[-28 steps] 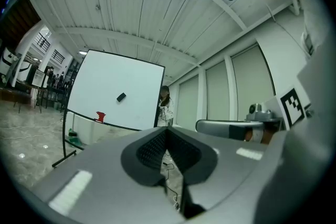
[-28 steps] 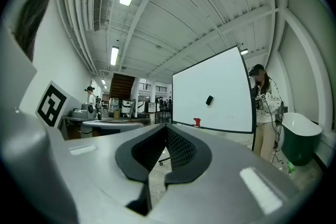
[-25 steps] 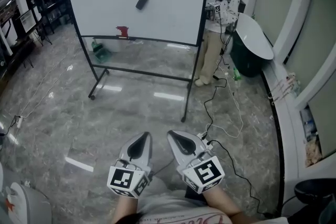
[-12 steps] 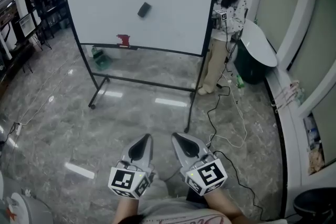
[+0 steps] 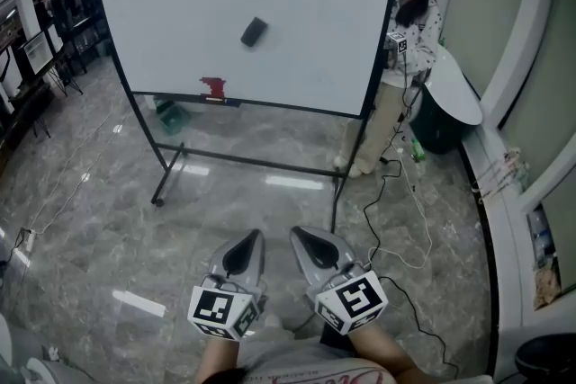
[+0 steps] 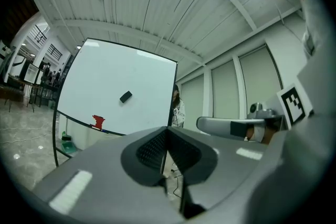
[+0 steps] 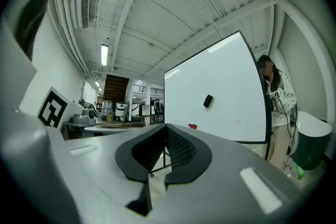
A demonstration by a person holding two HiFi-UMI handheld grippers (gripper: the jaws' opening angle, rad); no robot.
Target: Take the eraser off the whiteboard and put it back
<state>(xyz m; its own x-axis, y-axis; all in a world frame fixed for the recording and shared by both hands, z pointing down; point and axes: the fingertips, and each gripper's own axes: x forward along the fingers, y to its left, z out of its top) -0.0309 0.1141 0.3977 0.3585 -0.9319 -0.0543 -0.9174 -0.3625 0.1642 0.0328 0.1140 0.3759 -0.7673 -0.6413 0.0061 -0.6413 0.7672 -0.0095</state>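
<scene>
**Whiteboard closer now, both tongs clenched on nothing**

Whiteboard (image 5: 270, 13) fills more of the head view than it did a second ago, and its frame has slid toward the right of the picture. The person (image 5: 407, 31) standing at its right edge has shifted right along with it. Both grippers sit in pretty much the same spot low in the picture as before, side by side and pointing at the board.

So, the eraser (image 5: 254, 31): it's a small dark block stuck on the white surface, tilted, a bit left of the board's middle and well above the bottom rail. It's far from both grippers, nothing touching it. Down on the rail, left of and below the eraser, there's a small red thing (image 5: 213, 87), can't tell what it is.

Left gripper (image 5: 245, 245) is clenched, with the ribbed pads pressed together and nothing between them. Right gripper (image 5: 310, 245) looks the same, pads meeting at the tips, empty. In both gripper views the eraser shows up past the jaws, far off on the board.

Other stuff: shiny marble floor (image 5: 108, 220) with light reflections, black cables (image 5: 396, 220) snaking across it to the right of the board's stand, and a dark green tub with a white top (image 5: 445, 94) just right of the person.
</scene>
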